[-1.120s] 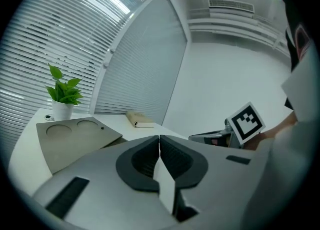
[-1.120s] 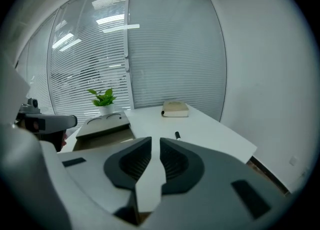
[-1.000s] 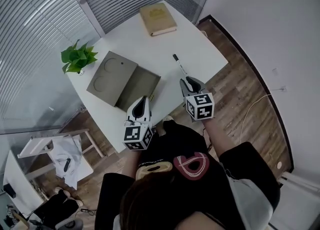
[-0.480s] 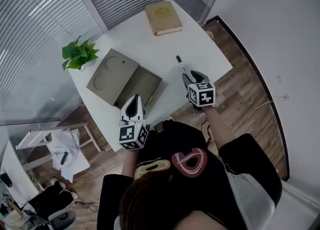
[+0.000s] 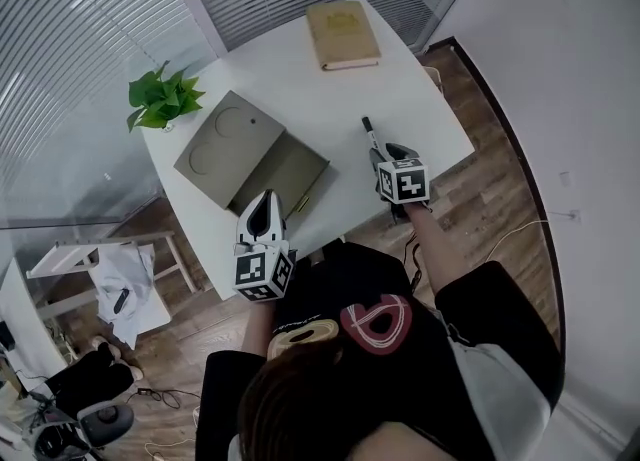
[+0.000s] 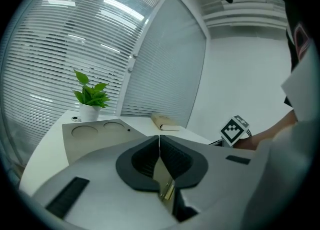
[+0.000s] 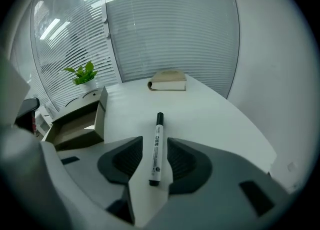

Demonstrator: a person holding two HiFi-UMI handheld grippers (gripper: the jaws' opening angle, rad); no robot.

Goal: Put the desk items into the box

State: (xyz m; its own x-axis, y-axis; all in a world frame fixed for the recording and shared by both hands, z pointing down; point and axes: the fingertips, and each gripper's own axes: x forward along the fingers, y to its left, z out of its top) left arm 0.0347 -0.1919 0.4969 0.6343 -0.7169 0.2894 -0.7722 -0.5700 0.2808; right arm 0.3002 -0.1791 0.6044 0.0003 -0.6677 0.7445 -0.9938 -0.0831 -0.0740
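Observation:
A black-and-white marker [image 5: 367, 130] [image 7: 156, 146] lies on the white table [image 5: 300, 89]. My right gripper [image 5: 381, 154] [image 7: 155, 141] is low over its near end. The jaws have just been opening and stand open on either side of the marker without touching it. The open cardboard box [image 5: 285, 171] [image 7: 75, 121] sits left of the marker, its lid [image 5: 220, 139] [image 6: 95, 134] folded back. My left gripper [image 5: 268, 197] [image 6: 159, 143] hovers at the box's near edge, shut on nothing.
A tan book [image 5: 343, 34] [image 7: 168, 81] lies at the table's far end. A potted plant [image 5: 160, 99] [image 6: 91, 94] stands beyond the box lid. The table edge and wooden floor [image 5: 470, 199] are close to the right of my right gripper.
My right gripper has moved forward and down, so the marker's near end now lies between its jaws. The left gripper has drifted a little to the left beside the box.

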